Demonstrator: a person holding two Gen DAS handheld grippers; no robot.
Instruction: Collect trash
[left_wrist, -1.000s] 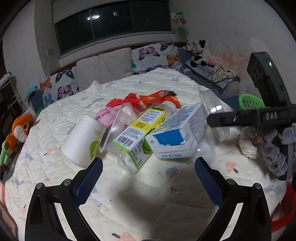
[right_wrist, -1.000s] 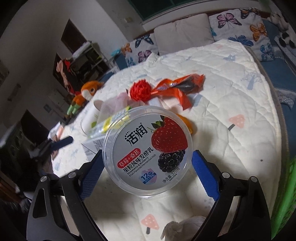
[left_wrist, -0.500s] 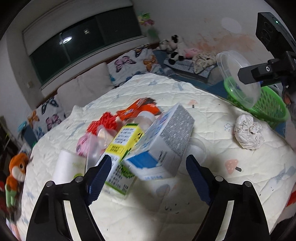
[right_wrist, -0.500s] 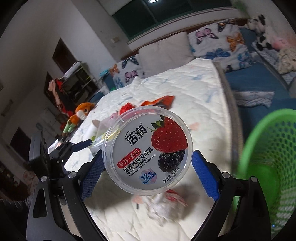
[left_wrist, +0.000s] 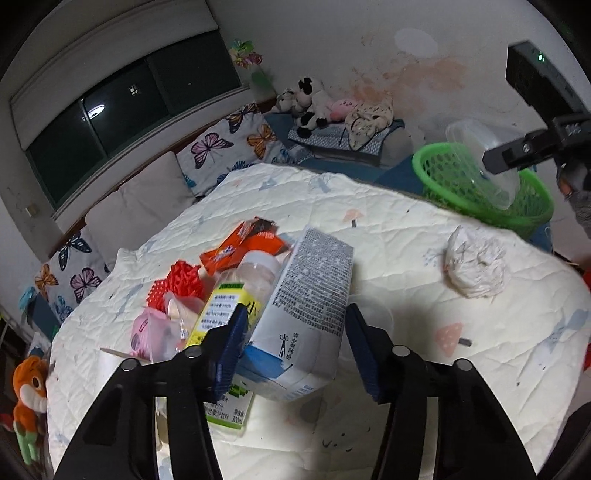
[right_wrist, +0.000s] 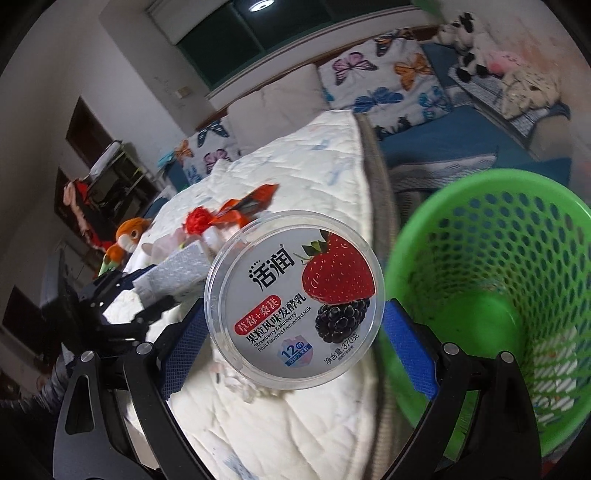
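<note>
Yogurt tub (right_wrist: 294, 300) clamped in my right hand-held gripper (right_wrist: 293, 334) has swung from over the bed to beside the green basket (right_wrist: 491, 295), so drop's close. Left hand-held gripper (left_wrist: 293, 347) narrowed around the milk carton (left_wrist: 303, 317), not clearly pinching yet.

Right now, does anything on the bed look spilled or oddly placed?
No spill shows. The trash is heaped: the milk carton leans tilted on the yellow-green drink box, between the left claw's pads. A crumpled paper wad lies apart near the green basket. The right claw holds the yogurt tub.
</note>
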